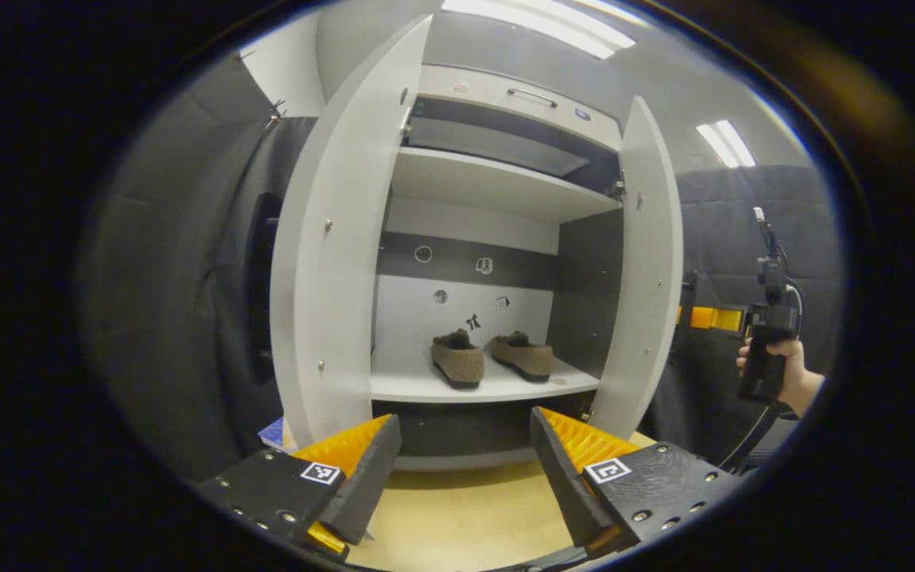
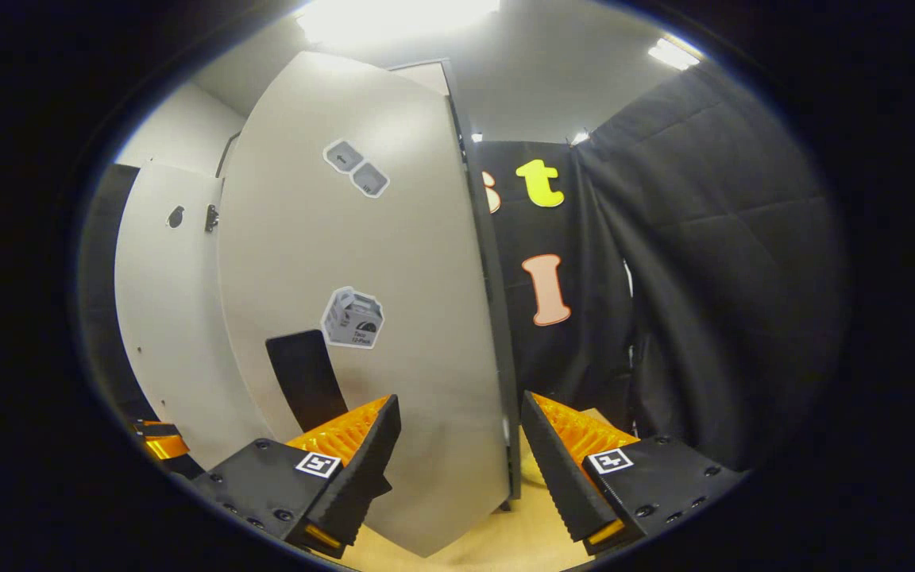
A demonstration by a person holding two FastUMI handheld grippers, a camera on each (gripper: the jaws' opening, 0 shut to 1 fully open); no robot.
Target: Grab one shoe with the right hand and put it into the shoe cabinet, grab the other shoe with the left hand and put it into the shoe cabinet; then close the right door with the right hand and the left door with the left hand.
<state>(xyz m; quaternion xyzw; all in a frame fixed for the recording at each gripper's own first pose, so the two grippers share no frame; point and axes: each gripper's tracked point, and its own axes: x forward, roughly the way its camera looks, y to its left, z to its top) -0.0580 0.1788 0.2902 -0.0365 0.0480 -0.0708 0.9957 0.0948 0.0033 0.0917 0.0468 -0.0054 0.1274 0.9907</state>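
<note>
On the lower shelf (image 1: 497,389) both shoes (image 1: 458,359) sit side by side. Both grippers gape empty; the right gripper (image 2: 457,445) straddles the right door's (image 2: 394,318) edge, likely to swing it shut; left gripper (image 1: 461,461) waits, facing the cabinet.

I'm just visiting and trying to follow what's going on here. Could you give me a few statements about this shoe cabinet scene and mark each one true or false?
1. Both shoes sit side by side on a shelf inside the cabinet. True.
2. Both cabinet doors are closed. False: the left door and right door stand open.
3. The left gripper holds a shoe. False: its fingers are apart with nothing between them.
4. The right gripper is up close to the right door's outer face, fingers apart. True.
5. A hand holds the other gripper beside the right door. True.
</note>
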